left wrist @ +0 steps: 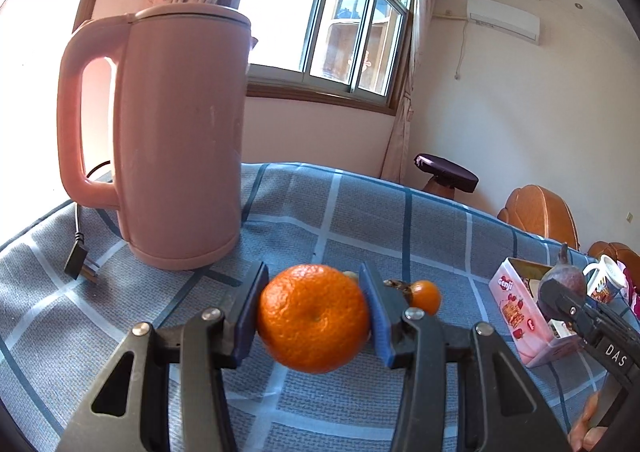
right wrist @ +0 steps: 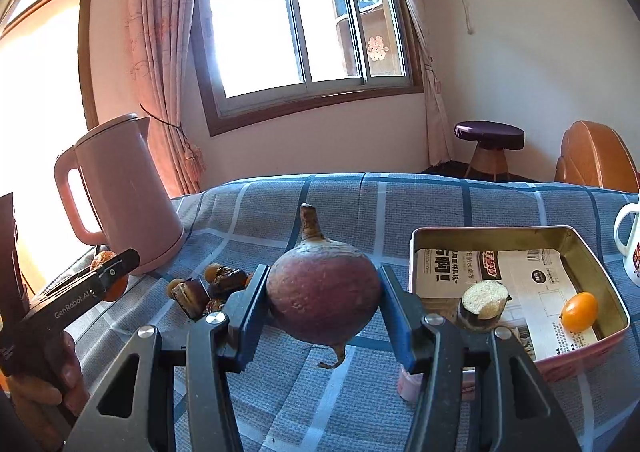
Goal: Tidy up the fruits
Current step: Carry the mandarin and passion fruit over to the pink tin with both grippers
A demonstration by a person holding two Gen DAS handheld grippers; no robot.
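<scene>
Blue checked cloth covers the tabletop (left wrist: 440, 219). Centre frame, the left claw (left wrist: 316, 312) pinches a mandarin (left wrist: 313, 318) between its pads. The right claw (right wrist: 324, 308) likewise clamps a reddish root (right wrist: 323, 294), left of the tin (right wrist: 612, 280).

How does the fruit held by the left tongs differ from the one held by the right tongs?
The mandarin in the left tongs is bright orange; the purple fruit in the right tongs is dull reddish-purple. The mandarin has pitted, glossy skin and no stalk; the purple fruit has matte skin and a thick stalk pointing up. Both are roundish, clamped at their sides and held clear above the checked cloth.
</scene>
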